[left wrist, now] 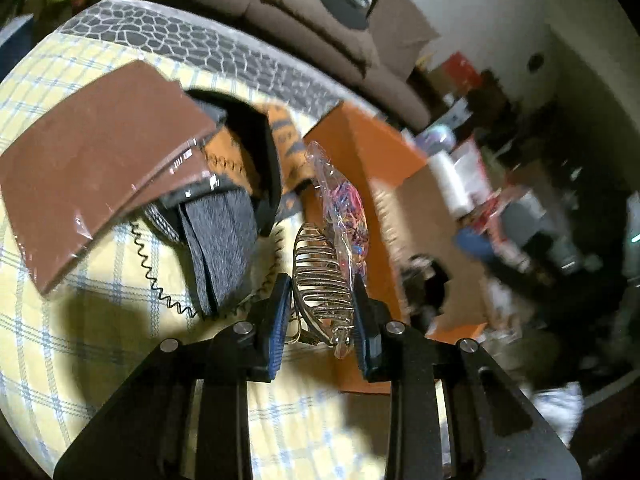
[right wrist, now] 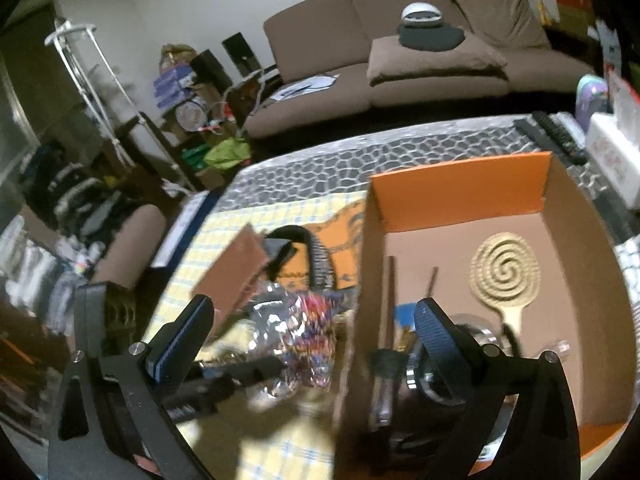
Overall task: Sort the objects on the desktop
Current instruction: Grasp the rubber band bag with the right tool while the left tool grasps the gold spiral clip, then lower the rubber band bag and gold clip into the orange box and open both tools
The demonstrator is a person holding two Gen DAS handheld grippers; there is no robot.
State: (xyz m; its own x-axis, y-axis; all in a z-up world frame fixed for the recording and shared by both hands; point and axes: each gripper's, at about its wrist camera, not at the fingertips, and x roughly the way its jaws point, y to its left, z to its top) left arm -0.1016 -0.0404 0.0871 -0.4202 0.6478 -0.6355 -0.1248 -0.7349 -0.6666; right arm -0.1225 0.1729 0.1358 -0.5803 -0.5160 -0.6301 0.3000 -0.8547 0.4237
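Observation:
My left gripper [left wrist: 321, 285] is shut on a gold wire hair claw [left wrist: 316, 276], with a clear bag of coloured elastic bands [left wrist: 346, 208] pinched against its right pad. Both hang above the yellow checked cloth [left wrist: 80, 340], just left of the orange cardboard box [left wrist: 360, 140]. In the right wrist view the shiny bag [right wrist: 292, 336] shows beside the box's near-left wall [right wrist: 362, 280], and the dark left gripper [right wrist: 236, 380] reaches in under it. My right gripper [right wrist: 312, 308] stands open and holds nothing, straddling that wall.
Brown wrapped booklets [left wrist: 92, 160], grey felt pieces [left wrist: 220, 240], a black hairband [left wrist: 266, 160], an orange striped cloth [left wrist: 288, 140] and a black coiled cord [left wrist: 148, 264] lie on the cloth. The box holds a spiral brush [right wrist: 506, 272] and dark sticks [right wrist: 390, 300]. A remote [right wrist: 556, 136] lies behind.

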